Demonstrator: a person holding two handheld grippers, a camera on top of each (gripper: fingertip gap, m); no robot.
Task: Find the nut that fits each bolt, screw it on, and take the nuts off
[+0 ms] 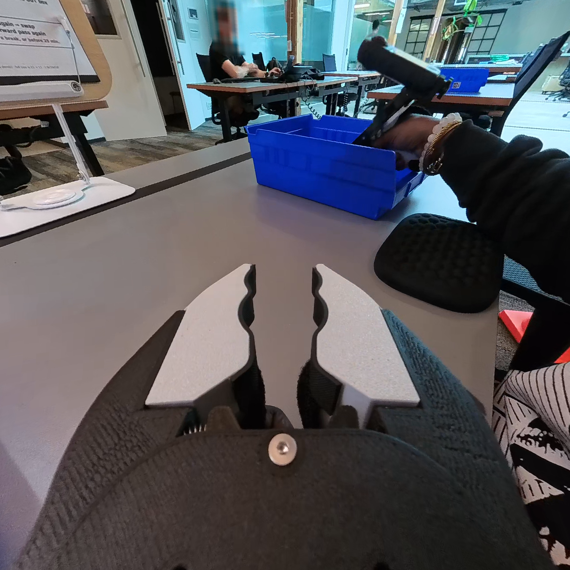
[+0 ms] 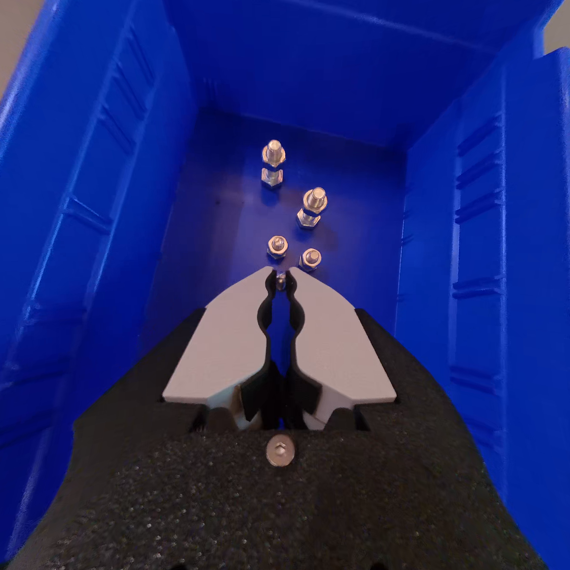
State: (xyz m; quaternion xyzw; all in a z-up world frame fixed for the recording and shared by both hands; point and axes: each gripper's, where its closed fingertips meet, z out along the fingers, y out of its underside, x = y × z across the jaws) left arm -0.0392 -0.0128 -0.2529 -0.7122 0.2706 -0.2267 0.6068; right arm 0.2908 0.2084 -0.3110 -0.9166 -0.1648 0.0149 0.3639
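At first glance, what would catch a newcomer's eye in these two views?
The bright blue bin on the grey table stands out, with the right gripper reaching down into it. On its floor stand four silver bolts with nuts, and the fingertips pinch a small metal piece. The left gripper hangs open and empty over bare table.

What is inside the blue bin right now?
In the blue bin four bolts stand upright with nuts on: two tall, two short. The right gripper pinches a small metal piece; its body hides the bin's near floor.
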